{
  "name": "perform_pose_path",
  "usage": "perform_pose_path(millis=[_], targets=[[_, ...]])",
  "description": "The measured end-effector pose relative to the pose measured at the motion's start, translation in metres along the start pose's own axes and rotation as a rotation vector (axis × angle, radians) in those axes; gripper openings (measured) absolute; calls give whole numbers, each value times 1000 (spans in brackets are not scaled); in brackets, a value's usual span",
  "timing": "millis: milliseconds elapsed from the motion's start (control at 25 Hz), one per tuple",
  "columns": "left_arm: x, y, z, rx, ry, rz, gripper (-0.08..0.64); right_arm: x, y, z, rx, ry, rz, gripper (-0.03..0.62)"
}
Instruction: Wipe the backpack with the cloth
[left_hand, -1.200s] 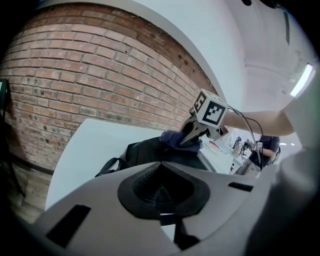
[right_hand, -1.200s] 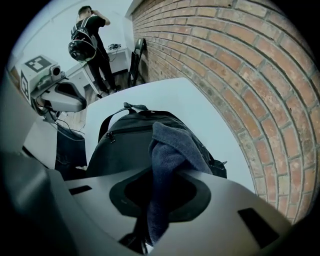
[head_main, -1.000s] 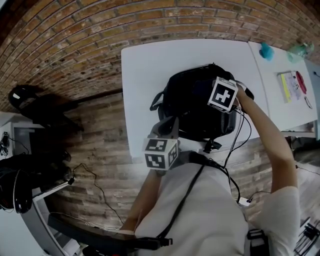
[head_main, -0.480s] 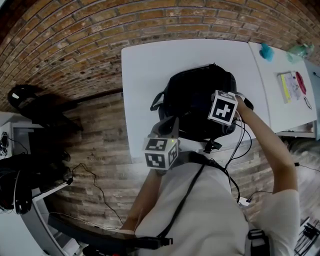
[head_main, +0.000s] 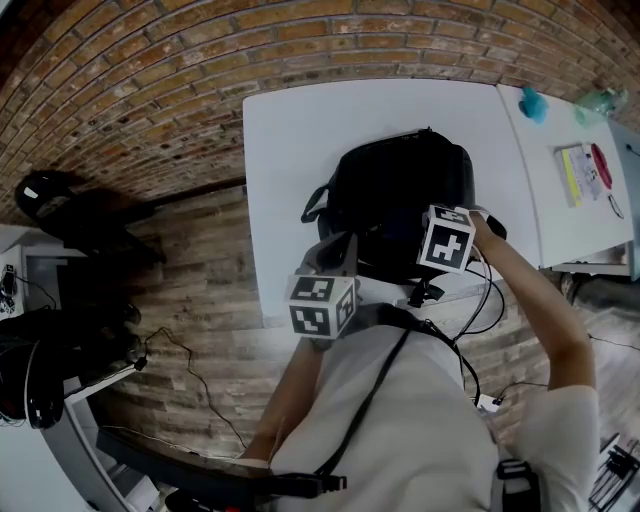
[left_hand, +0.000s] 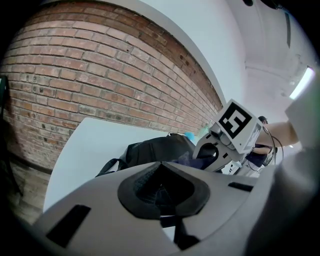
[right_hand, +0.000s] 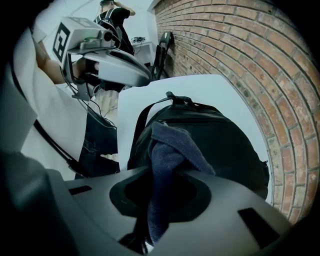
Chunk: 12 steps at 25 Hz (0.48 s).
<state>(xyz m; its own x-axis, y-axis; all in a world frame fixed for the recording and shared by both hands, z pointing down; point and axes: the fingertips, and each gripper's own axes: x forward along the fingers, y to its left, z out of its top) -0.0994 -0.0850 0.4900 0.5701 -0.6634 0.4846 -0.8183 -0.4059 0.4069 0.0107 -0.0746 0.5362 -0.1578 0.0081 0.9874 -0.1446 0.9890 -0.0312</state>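
A black backpack (head_main: 390, 185) lies on the white table (head_main: 300, 140); it also shows in the left gripper view (left_hand: 150, 150) and the right gripper view (right_hand: 220, 140). My right gripper (head_main: 418, 238) rests over the backpack's near right part, shut on a dark blue cloth (right_hand: 167, 150) that drapes onto the bag. The cloth hangs out between its jaws (right_hand: 155, 200). My left gripper (head_main: 335, 252) sits at the backpack's near left edge. Dark fabric fills the gap of its jaws (left_hand: 160, 196), which look shut on the bag's edge.
A second white table (head_main: 570, 120) at the right carries a teal object (head_main: 533, 102), a yellow-edged booklet (head_main: 575, 170) and a red item (head_main: 603, 165). A brick wall runs behind the table. A black chair (head_main: 60, 200) stands at the left. Cables (head_main: 480, 290) hang from the right gripper.
My right gripper has slid with the cloth across the backpack toward its near edge. The left gripper has stayed in place.
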Motion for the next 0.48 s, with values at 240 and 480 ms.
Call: perform_pose_path(millis=[240,480], targets=[[2,0,0,3,3,-3,3,3,16,-2,-27,10,19,69],[2,1,1,4,3,-6,3,4,28,-1,-47,15,40,69]])
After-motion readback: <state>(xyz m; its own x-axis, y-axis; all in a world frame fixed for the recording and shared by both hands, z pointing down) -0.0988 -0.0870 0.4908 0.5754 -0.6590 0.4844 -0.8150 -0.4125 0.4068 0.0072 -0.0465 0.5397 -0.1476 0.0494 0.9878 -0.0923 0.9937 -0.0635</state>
